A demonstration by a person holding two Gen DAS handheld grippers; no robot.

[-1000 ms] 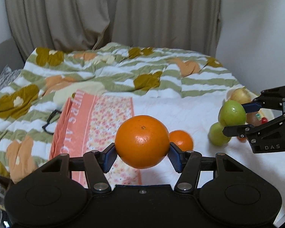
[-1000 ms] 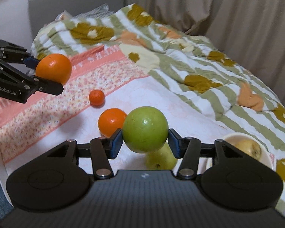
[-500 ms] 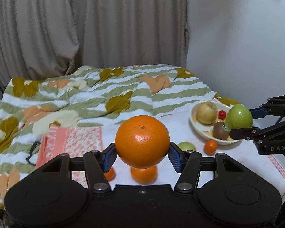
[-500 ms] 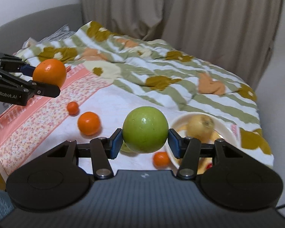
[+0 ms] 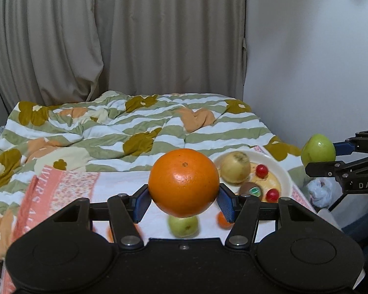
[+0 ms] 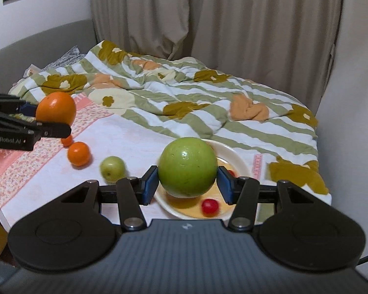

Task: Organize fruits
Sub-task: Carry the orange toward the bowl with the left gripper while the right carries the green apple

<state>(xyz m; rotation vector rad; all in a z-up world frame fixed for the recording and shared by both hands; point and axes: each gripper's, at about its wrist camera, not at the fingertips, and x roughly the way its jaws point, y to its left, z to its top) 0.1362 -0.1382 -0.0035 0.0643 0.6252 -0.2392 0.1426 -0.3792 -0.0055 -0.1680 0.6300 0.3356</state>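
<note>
The left gripper (image 5: pixel 184 202) has its jaws clamped on a large round orange (image 5: pixel 184 182), its navel pointing up. The right gripper (image 6: pixel 187 185), marked "DAS", grips a round green apple (image 6: pixel 187 166) above the cream plate (image 6: pixel 235 155), hiding its middle. "GenRobot.AI" shows at 9 o'clock.

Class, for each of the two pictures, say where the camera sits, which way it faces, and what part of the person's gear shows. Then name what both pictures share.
Left wrist view: sits on the left gripper, facing across the bed toward the curtain and the plate; its own fingers clamp the orange.
Right wrist view: sits on the right gripper, facing over the plate toward the quilt; its own fingers clamp the green apple.
Shared: both fruits, both grippers, plate, quilt and small green apple.
</note>
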